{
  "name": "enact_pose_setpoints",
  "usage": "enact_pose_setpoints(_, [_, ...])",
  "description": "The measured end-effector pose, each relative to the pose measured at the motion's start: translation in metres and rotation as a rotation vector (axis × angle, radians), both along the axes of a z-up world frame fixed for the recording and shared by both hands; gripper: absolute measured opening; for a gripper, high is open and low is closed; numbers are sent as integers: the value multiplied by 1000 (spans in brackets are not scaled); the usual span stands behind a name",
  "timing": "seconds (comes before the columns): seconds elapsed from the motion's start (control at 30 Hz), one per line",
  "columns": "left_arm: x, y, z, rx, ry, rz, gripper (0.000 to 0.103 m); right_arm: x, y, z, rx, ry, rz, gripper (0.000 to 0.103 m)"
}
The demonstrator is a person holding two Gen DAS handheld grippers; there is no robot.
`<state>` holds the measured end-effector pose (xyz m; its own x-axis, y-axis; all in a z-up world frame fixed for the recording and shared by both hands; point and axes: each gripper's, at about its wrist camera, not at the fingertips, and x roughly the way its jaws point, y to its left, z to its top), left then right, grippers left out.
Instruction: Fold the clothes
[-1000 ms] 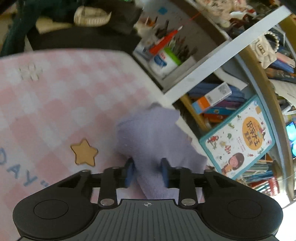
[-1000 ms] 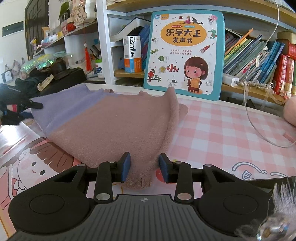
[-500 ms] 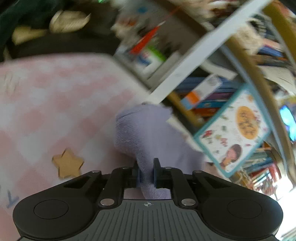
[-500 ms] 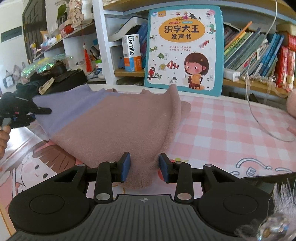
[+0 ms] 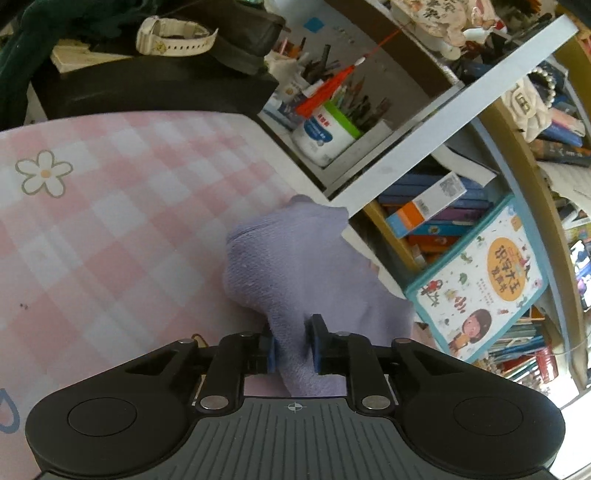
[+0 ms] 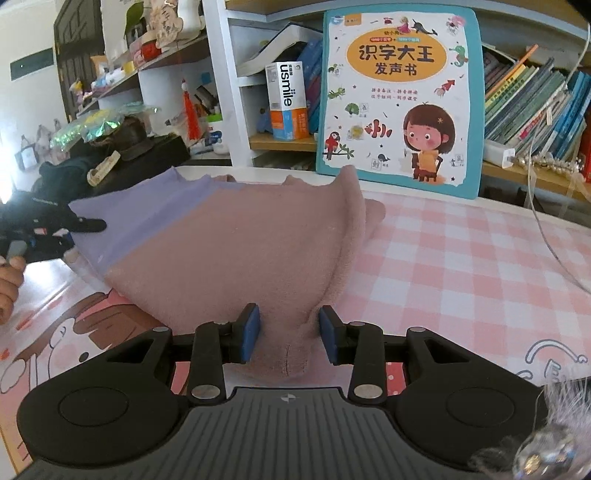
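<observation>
Pink-and-white checked table mat (image 6: 461, 266) underfoot of everything, printed with a white flower (image 5: 44, 172) at the far left and a cartoon girl (image 6: 74, 332) at the near left. Crowded bookshelves (image 6: 532, 96) behind, with a children's picture book (image 6: 399, 92) propped upright against them at the far edge, and a white-and-orange box (image 6: 286, 99) on a shelf to its left. Further left, a pen pot (image 5: 325, 129) and a black case with a white wristwatch (image 5: 173, 35) on top.

Fleece garment (image 6: 236, 243) spread between the two tools and lifted off the mat, pink over most of it, lilac along the left strip.

Left gripper (image 5: 292, 341) at the lilac corner: jaws opening, cloth bunched between the blue pads and touching both, fold hanging down below them. Seen from the right wrist view as a dark shape at the far left edge, fingertips (image 6: 9, 280) of a hand beneath it.

Right gripper (image 6: 289, 338) at the near pink hem: jaws part open, a seamed tab of fabric lying between the blue pads, a visible gap on each side, so not pinched.
</observation>
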<state>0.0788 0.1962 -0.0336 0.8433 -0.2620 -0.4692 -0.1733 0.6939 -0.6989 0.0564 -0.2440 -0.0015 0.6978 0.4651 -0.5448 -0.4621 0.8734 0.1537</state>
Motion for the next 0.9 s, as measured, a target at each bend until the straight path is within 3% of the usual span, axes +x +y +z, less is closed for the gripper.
enact_pose_setpoints(0.17, [2, 4, -3, -59, 2, 15, 15, -2, 2, 0, -14, -8, 3, 35])
enact_pose_setpoints(0.27, [-1, -3, 6, -2, -5, 22, 11, -2, 3, 0, -17, -11, 2, 35])
enact_pose_setpoints(0.47, [-10, -44, 57, 196, -140, -13, 10, -2, 3, 0, -18, -14, 0, 35])
enact_pose_setpoints(0.67, [-16, -116, 102, 416, -297, -123, 10, -1, 1, 0, -10, -11, -2, 35])
enact_pose_setpoints(0.8, [-26, -184, 107, 622, -370, -265, 11, 0, 0, 0, -2, -7, -2, 35])
enact_pose_setpoints(0.9, [-31, -244, 85, 842, -356, -451, 18, -1, 0, 0, 4, -5, -1, 35])
